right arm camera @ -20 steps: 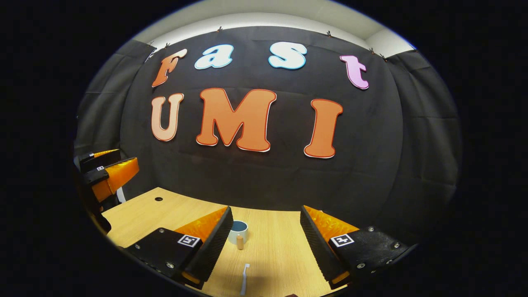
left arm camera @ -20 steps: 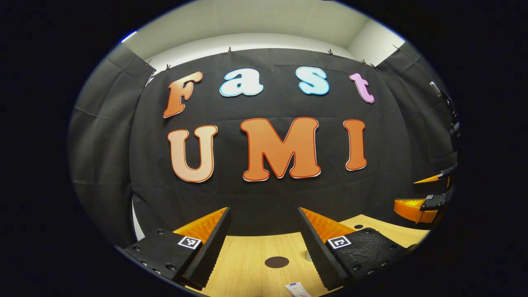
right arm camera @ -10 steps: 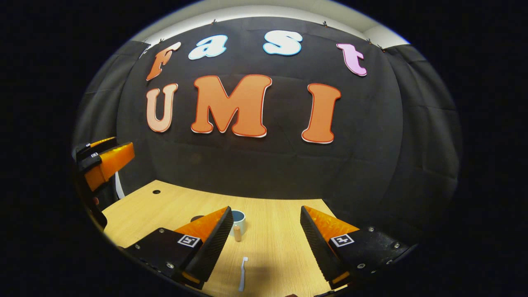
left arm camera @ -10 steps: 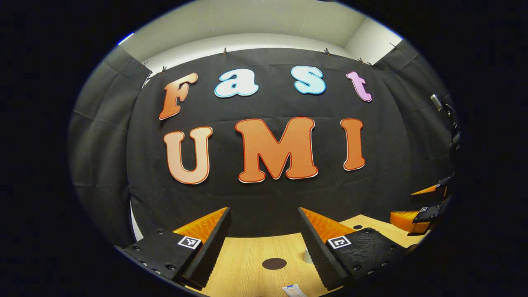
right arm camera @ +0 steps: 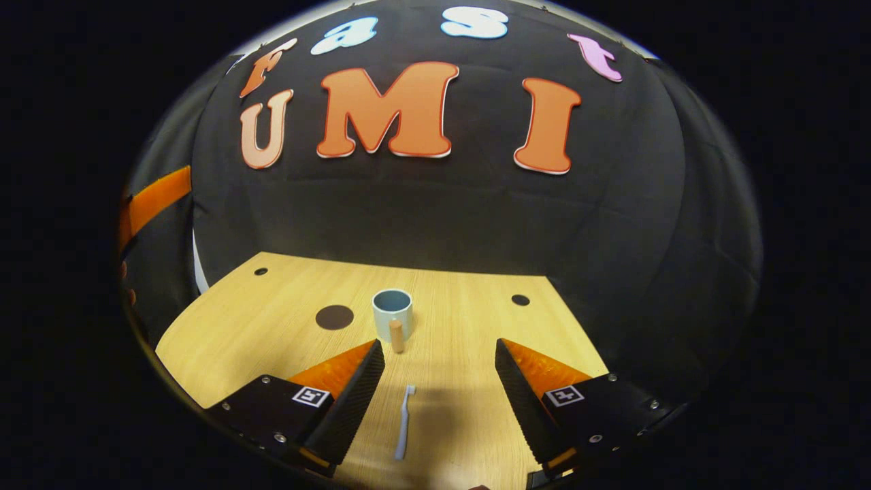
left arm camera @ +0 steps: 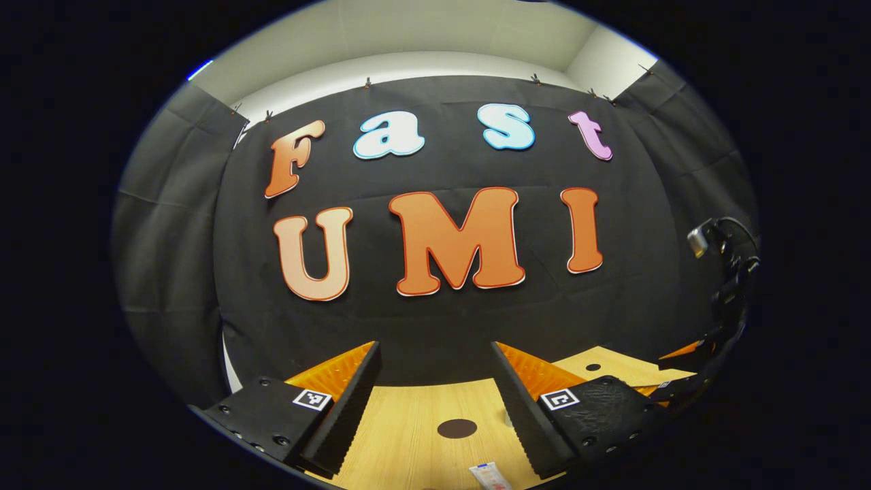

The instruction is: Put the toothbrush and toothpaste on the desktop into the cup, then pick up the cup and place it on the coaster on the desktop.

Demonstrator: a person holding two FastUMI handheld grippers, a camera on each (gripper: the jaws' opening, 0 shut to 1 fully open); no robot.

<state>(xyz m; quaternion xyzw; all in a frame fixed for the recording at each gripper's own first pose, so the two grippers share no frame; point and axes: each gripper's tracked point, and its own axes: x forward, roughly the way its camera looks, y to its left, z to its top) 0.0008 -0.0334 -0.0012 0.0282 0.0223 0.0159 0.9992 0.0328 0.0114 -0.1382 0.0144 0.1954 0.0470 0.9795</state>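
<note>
Right gripper (right arm camera: pixel 435 367): tipped down toward the desktop (right arm camera: pixel 238 340) over the last 1 s; far more wood in its view than before, wall letters pushed up to the top. Jaws wide, nothing between them.
Toothbrush (right arm camera: pixel 404 431): flat on the desktop near the front edge, between the spread fingers of the right gripper, not touched. Now lined up under the gap, so probably the first pick.
Cup (right arm camera: pixel 392 311): upright, mid-desktop, nearer the back edge than the toothbrush; wooden-looking handle pointing toward the front edge. Interior too small to read, though no sign of anything in it.
Coaster (right arm camera: pixel 334 317): dark round disc just beside the cup, apart from it, toward the left edge; also seen from the left gripper view (left arm camera: pixel 456 428).
Toothpaste (left arm camera: pixel 491 476): only its end visible at the bottom of the left gripper view, flat on the desktop near the front edge.
Left gripper (left arm camera: pixel 435 381): view barely changed over the 1 s, aimed mostly at the wall. Jaws wide, empty.
Task state: 0 of 2 items in the cup, cup not yet on the coaster; right side closing on the toothbrush.
</note>
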